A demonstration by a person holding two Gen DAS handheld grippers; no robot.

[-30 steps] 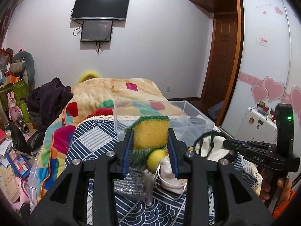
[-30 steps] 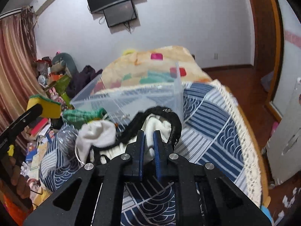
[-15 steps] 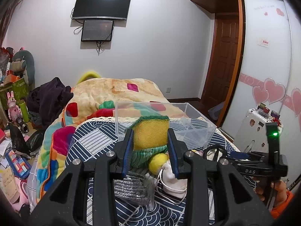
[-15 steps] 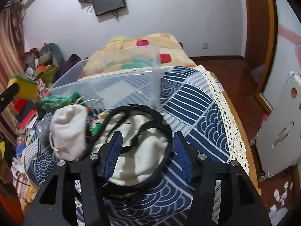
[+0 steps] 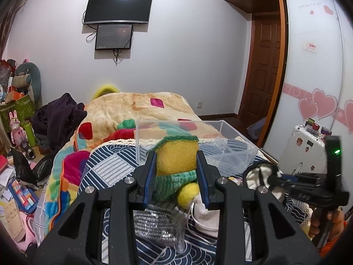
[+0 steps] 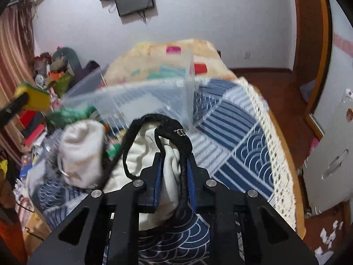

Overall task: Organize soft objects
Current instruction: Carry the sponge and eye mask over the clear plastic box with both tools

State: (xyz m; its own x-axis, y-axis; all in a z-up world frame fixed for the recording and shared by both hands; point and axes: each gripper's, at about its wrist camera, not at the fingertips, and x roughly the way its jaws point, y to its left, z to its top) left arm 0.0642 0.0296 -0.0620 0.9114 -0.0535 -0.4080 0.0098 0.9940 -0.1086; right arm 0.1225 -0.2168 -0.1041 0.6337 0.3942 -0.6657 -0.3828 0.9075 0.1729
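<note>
My left gripper (image 5: 176, 165) is shut on a yellow sponge with a green top (image 5: 176, 154) and holds it up in front of the clear plastic box (image 5: 233, 152). The sponge also shows in the right wrist view (image 6: 35, 98). My right gripper (image 6: 174, 172) is shut on a cream cloth bag with black straps (image 6: 169, 176), close to the box (image 6: 154, 101); the gripper also shows in the left wrist view (image 5: 278, 180). A white pouch (image 6: 81, 152), a green knit item (image 5: 174, 184) and a yellow ball (image 5: 188, 195) lie on the blue patterned cloth (image 6: 233, 137).
A silvery plastic-wrapped item (image 5: 154, 227) lies near the front. A bed with a colourful blanket (image 5: 136, 110) is behind the box. Clutter (image 5: 19, 132) fills the floor at left. A white suitcase (image 5: 304, 145) stands at right.
My right gripper opened around the cream bag, then shut on its cloth and black strap. My left gripper kept the sponge and held steady.
</note>
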